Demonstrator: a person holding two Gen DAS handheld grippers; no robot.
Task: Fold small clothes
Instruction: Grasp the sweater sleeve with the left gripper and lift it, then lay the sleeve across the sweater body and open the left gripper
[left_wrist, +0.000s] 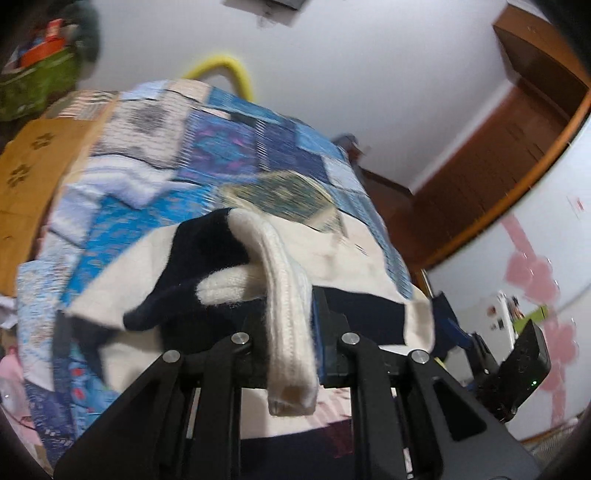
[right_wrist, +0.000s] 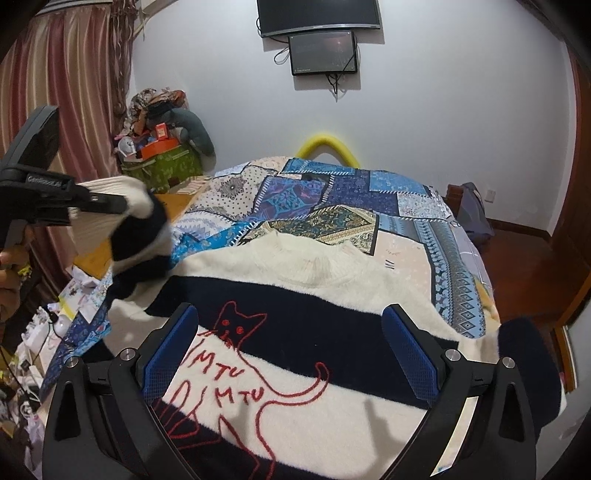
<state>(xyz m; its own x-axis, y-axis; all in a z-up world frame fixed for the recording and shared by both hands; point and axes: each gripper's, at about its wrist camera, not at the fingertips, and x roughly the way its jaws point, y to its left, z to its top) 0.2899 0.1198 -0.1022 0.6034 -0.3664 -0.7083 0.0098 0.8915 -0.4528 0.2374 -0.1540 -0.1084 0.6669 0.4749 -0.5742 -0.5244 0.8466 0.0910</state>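
Up at the left, the left gripper (right_wrist: 122, 201) is clamped on the sweater's (right_wrist: 295, 302) cream sleeve cuff (left_wrist: 288, 332), lifted off the patchwork quilt (right_wrist: 332, 192). Meanwhile the right gripper (right_wrist: 295, 354) hovers wide apart and empty, with the sweater's striped body directly beneath it.

One striped sweater (right_wrist: 303, 302) on one patchwork quilt (right_wrist: 332, 192), two grippers, two wall screens (right_wrist: 319, 14), one yellow tube (right_wrist: 327, 142).
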